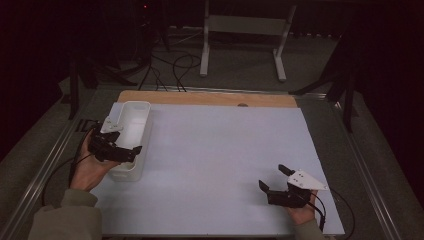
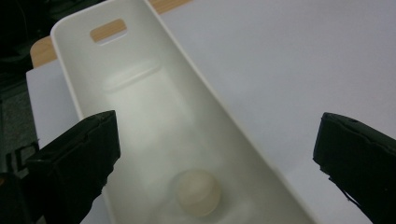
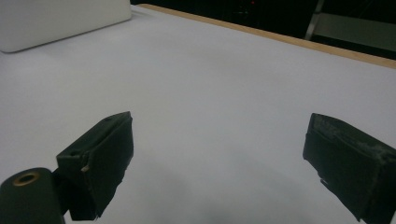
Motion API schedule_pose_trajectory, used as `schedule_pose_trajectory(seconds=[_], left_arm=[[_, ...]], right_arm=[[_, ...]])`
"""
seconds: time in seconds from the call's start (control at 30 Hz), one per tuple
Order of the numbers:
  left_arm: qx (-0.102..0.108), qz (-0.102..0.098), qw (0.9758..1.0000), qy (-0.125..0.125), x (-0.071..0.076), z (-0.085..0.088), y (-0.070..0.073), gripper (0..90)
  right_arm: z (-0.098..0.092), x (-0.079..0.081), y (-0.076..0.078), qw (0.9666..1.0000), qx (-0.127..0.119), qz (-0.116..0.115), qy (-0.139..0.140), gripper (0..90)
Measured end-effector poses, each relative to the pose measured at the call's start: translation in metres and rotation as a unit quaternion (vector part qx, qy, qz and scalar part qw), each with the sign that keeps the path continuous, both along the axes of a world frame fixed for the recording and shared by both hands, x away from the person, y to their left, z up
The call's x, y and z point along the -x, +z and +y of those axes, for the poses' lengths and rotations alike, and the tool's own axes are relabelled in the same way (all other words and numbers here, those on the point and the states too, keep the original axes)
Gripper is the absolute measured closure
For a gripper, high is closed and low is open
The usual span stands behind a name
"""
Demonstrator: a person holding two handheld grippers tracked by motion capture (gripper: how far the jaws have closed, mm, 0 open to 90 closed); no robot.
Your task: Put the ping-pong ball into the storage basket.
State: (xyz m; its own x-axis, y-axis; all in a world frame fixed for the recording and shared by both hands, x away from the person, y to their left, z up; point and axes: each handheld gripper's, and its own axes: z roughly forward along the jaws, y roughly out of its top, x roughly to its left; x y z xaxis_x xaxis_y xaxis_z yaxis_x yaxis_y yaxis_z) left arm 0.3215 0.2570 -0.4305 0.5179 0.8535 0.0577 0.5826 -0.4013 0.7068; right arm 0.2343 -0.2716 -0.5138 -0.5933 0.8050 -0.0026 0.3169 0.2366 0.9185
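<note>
high view: the left gripper (image 1: pixel 131 150) hangs over the near end of a long white bin (image 1: pixel 131 131) that stands at the left edge of the white table sheet (image 1: pixel 215 165), its jaws pointing right across the bin's rim. the right gripper (image 1: pixel 272 178) sits near the front right corner of the sheet, well apart from the bin, its jaws spread and nothing between them

left gripper view: the two black jaws stand wide apart, one at each lower corner, holding nothing. between them, lower down, the bin's floor carries a small pale round ball (image 2: pixel 198 192), which lies loose near the bin's near end and touches neither jaw. the bin's far wall has a slot handle cut through it

right gripper view: the jaws are spread wide over bare white sheet, gripping and touching nothing. a corner of the white bin (image 3: pixel 60 21) shows far off at the upper left
</note>
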Motion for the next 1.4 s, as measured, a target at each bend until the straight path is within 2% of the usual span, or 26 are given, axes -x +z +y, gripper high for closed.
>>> schedule_pose_trajectory(seconds=[0.1, 0.4, 0.87, 1.07, 1.4], left_arm=[[0.012, -0.008, 0.9999, -0.003, 0.002, -0.002, 0.0, 1.1], [0.027, -0.027, 0.999, -0.022, 0.01, -0.013, -0.002, 1.1], [0.038, -0.035, 0.9975, -0.049, 0.021, -0.028, -0.009, 1.1], [0.049, -0.047, 0.9956, -0.064, 0.028, -0.033, -0.012, 1.3], [0.068, -0.069, 0.9925, -0.075, 0.037, -0.038, -0.018, 1.6]], right_arm=[[0.0, 0.0, 0.0, 1.0, 0.0, 0.0, 0.0, 8.3], [0.0, 0.0, 0.0, 1.0, 0.0, 0.0, 0.0, 8.3], [0.0, 0.0, 0.0, 1.0, -0.001, -0.001, 0.0, 8.3], [0.0, 0.0, 0.0, 1.0, -0.001, -0.001, 0.0, 8.3], [0.0, 0.0, 0.001, 1.0, -0.001, -0.002, 0.001, 8.3]])
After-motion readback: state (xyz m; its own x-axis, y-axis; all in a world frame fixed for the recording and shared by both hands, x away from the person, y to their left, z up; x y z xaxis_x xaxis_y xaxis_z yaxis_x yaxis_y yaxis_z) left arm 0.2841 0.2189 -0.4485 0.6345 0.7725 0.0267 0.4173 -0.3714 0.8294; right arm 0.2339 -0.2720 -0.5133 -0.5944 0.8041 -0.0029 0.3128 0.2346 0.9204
